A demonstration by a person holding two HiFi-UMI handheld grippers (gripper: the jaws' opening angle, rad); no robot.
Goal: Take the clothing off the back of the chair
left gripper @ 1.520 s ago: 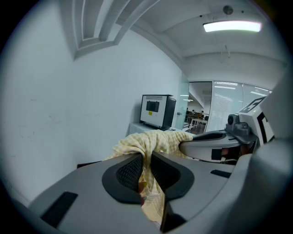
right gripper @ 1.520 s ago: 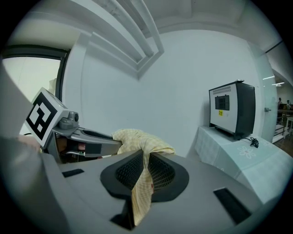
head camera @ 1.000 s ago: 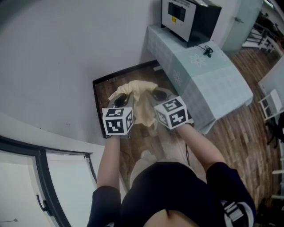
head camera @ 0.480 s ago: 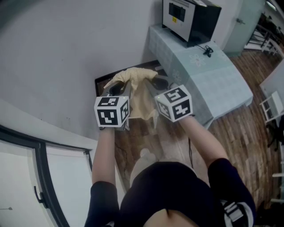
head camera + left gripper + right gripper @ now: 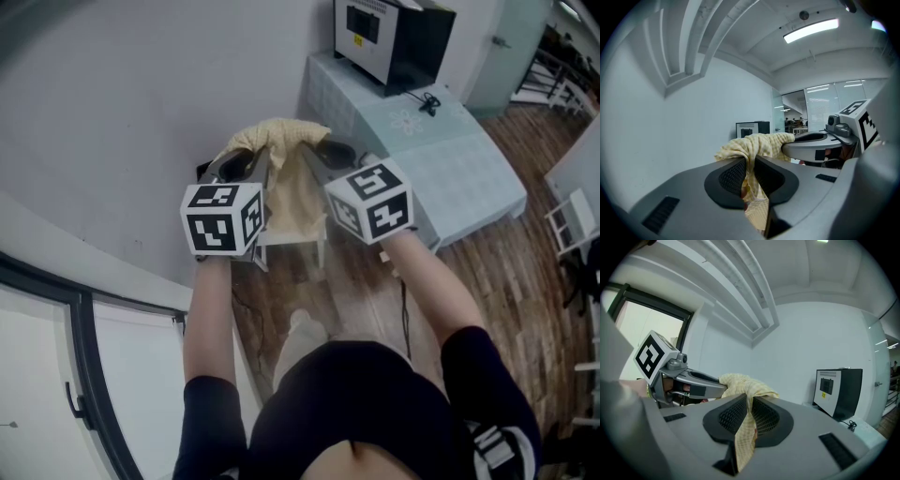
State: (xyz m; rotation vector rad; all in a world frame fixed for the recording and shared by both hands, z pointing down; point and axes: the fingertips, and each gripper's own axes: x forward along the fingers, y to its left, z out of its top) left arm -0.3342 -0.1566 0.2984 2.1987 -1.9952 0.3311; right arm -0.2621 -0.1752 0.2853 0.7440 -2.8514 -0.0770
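Note:
A pale yellow checked garment (image 5: 287, 178) hangs bunched between my two grippers, lifted in front of the white wall. My left gripper (image 5: 242, 166) is shut on its left part, and the cloth (image 5: 759, 143) runs down between the ribbed pads (image 5: 732, 176). My right gripper (image 5: 328, 151) is shut on the right part, with a strip of fabric (image 5: 745, 383) pinched between its pads (image 5: 765, 417). Each gripper shows in the other's view: the right gripper (image 5: 813, 138), the left gripper (image 5: 701, 383). The chair is mostly hidden under the garment and grippers; only a pale bar (image 5: 292, 240) shows below.
A table with a pale green cloth (image 5: 441, 159) stands to the right and carries a black-and-white box device (image 5: 389, 37) and a cable (image 5: 427, 101). The wall runs along the left, with a dark window frame (image 5: 84, 375) low down. White furniture (image 5: 572, 220) stands at the right edge.
Both grippers have risen together, carrying the garment up. The dark frame that showed behind the cloth is now almost covered by it.

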